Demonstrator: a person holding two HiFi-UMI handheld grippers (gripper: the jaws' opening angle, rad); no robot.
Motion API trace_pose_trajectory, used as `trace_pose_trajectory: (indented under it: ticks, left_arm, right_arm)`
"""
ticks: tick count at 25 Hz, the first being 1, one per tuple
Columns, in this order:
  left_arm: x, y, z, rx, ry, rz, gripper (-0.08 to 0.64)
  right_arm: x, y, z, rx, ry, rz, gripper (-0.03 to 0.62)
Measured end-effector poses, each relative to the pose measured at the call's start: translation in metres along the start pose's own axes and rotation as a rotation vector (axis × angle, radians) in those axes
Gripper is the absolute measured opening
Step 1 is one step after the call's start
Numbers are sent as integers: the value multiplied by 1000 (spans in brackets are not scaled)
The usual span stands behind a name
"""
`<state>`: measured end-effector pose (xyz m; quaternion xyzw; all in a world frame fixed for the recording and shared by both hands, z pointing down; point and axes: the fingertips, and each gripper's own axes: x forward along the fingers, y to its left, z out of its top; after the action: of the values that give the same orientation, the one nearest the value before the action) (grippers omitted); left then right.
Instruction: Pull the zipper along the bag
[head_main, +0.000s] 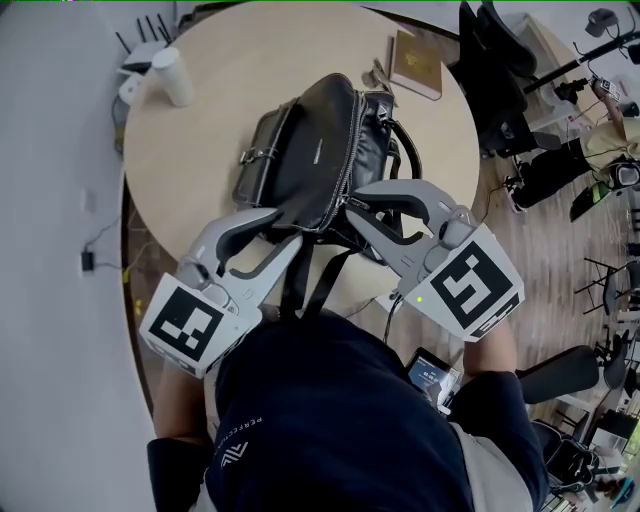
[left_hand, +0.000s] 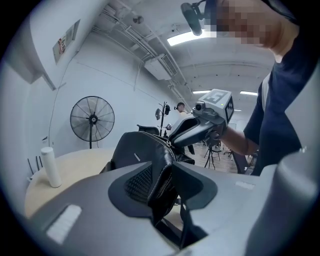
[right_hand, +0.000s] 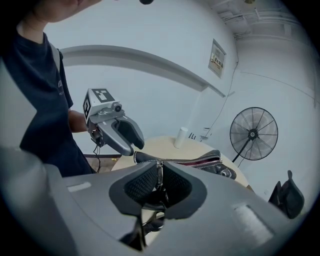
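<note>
Left gripper (head_main: 288, 232) stands spread, loose around the bag's (head_main: 300, 140) near end. Right gripper (head_main: 352, 208) pinches the zipper pull (right_hand: 159, 174) there. The pull along the bag looks not yet begun; the left likely needs to clamp the bag first.

The left hand-held gripper (head_main: 290, 232) reaches the near end of the bag (head_main: 310, 140) from the left and lies close to level. Its jaws stand wide apart, with that end of the bag loose between them. The right hand-held gripper (head_main: 350, 207) comes to the same end of the bag from the right, tilted downward. Its jaws are closed on the zipper pull (right_hand: 159, 172). The two grippers' tips sit just beside each other at the bag's near end. The left forearm (head_main: 172, 400) and the right forearm (head_main: 503, 352) angle inward toward the bag, bare below dark sleeves.
</note>
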<state>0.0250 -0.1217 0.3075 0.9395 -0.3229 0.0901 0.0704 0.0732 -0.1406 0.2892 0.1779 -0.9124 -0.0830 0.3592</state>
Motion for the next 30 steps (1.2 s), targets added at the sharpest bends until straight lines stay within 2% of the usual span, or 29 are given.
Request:
trace_pose_trajectory:
  ticks: [3,8,12,17,20,25,30]
  left_arm:
    - [3,-6,0,32,11,-57,143]
    - [10,-5,-2,52,30,-102,140]
    - [13,-2,0,63,24,-122,130]
    - [15,-3,0,122,24,-137,135]
    - [18,-4,0,123,17,-148,138]
    - [19,-6,3,200,13,-149,140]
    - [19,-7,2,202,8,-170,140]
  right_arm:
    - [1,-1,1,28,-7,-17,42]
    - [2,-6,-1,32,18,-44,41]
    - [2,-10,-1,40,26,-60,41]
    - [1,-11,-2,31,68,-62,41]
    - [2,-13,-4,43,76,-60,41]
    - [6,-15,-5,64,72,-46,41]
    - [12,-15,-7,55,107,-31,41]
